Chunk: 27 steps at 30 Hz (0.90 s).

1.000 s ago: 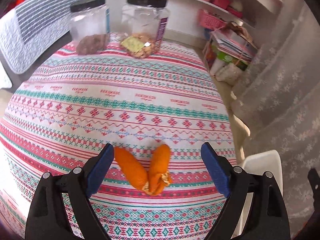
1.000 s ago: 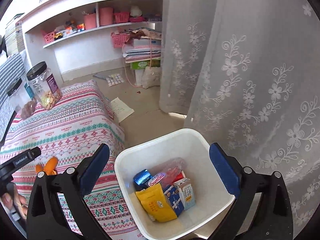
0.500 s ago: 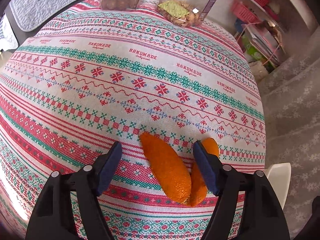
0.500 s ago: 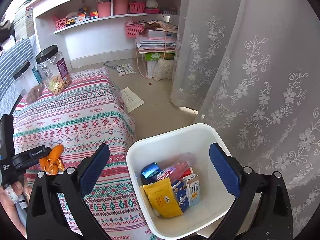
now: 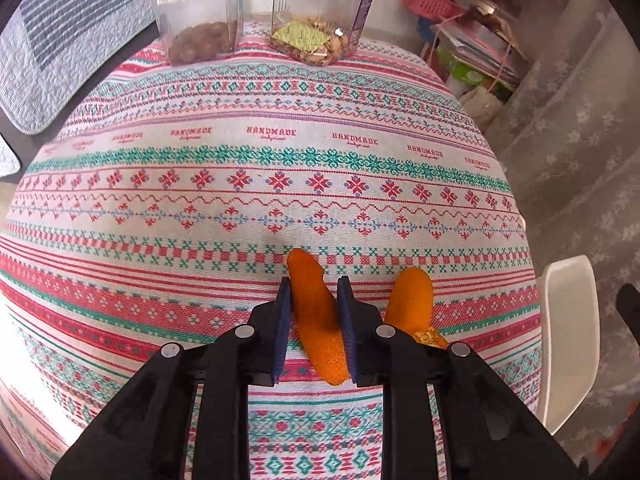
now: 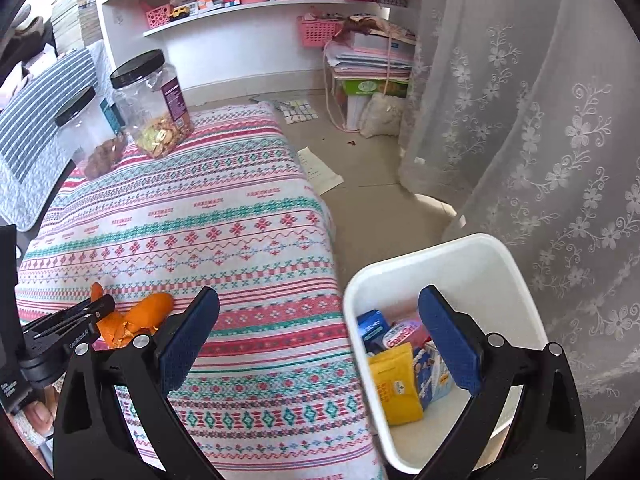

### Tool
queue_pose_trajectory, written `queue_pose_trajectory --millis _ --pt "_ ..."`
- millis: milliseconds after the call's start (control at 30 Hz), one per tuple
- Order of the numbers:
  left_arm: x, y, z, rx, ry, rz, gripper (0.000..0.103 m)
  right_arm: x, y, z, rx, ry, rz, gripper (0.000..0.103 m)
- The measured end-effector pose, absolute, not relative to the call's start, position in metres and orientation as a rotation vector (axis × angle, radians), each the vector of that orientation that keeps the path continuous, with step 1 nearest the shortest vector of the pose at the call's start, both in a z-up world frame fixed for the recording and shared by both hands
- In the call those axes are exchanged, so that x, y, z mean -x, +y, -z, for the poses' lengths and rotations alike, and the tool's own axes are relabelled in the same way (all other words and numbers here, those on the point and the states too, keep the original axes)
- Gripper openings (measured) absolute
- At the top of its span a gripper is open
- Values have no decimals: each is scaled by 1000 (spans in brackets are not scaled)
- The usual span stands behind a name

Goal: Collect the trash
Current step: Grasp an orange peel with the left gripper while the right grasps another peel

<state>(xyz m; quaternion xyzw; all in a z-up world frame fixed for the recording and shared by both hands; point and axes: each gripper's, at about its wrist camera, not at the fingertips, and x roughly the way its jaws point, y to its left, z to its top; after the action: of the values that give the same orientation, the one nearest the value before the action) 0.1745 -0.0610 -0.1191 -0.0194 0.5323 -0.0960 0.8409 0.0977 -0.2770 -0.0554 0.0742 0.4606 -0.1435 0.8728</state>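
Two peel point(image 5: 320, 320) lobes on cloth point(image 5: 280, 168); left gripper point(image 5: 314, 304) jaws pinched narrow on the left lobe, its long axis along the fingers. Bin point(image 6: 516, 280) sits off the table's right edge, under the right gripper point(image 6: 320, 340), which is wide, empty. Likely next: carry peel right.

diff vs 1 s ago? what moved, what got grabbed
The left gripper went from wide open to shut on one lobe of the orange peel, still on the tablecloth; the other lobe sits outside its right finger. The right gripper stayed open above the white bin; both jars unmoved.
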Motion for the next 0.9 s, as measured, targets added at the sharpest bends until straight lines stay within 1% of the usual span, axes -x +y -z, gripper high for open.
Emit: queue_pose_trajectory --millis 133,300,433,567,733,767,833,900 --pt "-164 -41 101 -3 1067 206 18 -117 -245 74 -160 1031 215 96" --pt "-154 -15 74 -29 988 193 17 -132 -212 90 -221 1098 120 96" --pt "-146 4 57 -109 916 111 17 -144 -184 98 -284 1133 48 96" --pt "-143 37 53 -67 923 84 17 -155 -150 107 -243 1154 10 96" --pt "-141 68 54 -39 925 44 17 -171 -127 125 -275 1200 12 94" --pt "-141 72 54 -35 925 39 17 -172 -123 129 -279 1207 14 92" --pt "-140 80 55 -29 926 32 17 -176 -115 135 -273 1224 10 81" --pt "-139 86 55 -29 929 30 17 -176 -109 137 -232 1217 22 62"
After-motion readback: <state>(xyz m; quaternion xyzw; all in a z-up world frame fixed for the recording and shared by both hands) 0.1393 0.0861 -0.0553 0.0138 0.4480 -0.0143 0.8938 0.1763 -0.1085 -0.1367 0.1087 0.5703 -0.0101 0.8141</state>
